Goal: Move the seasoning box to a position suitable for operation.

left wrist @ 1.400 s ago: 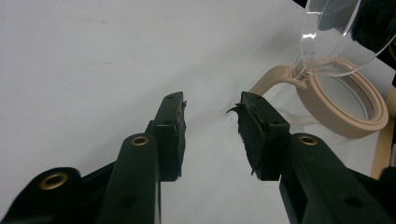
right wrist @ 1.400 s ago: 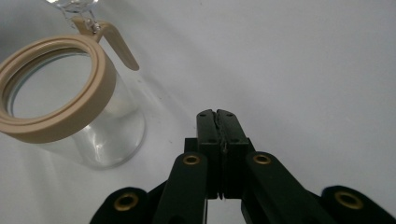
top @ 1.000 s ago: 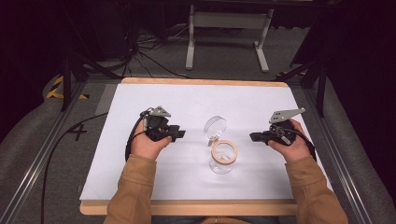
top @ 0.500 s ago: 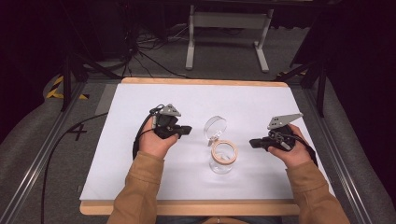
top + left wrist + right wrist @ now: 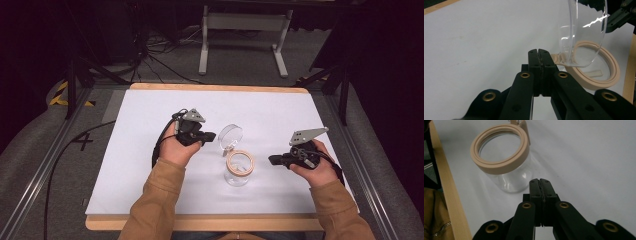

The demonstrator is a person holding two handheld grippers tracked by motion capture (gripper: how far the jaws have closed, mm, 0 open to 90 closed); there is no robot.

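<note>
A clear glass jar with a beige rim ring stands in the middle of the white table. Its clear hinged lid stands tilted open on the far side. My left gripper is shut and empty, its tips just left of the lid. In the left gripper view the closed left gripper ends close to the beige hinge, with the lid and ring just beyond. My right gripper is shut and empty, right of the jar; the right gripper points at the jar.
A wooden edge borders the table on the person's side. Brown sleeves come in from the bottom. A metal stand and cables lie on the floor beyond the table.
The left hand has moved right and a little away from the person, bringing its gripper close to the open lid. The right hand has stayed almost in place.
</note>
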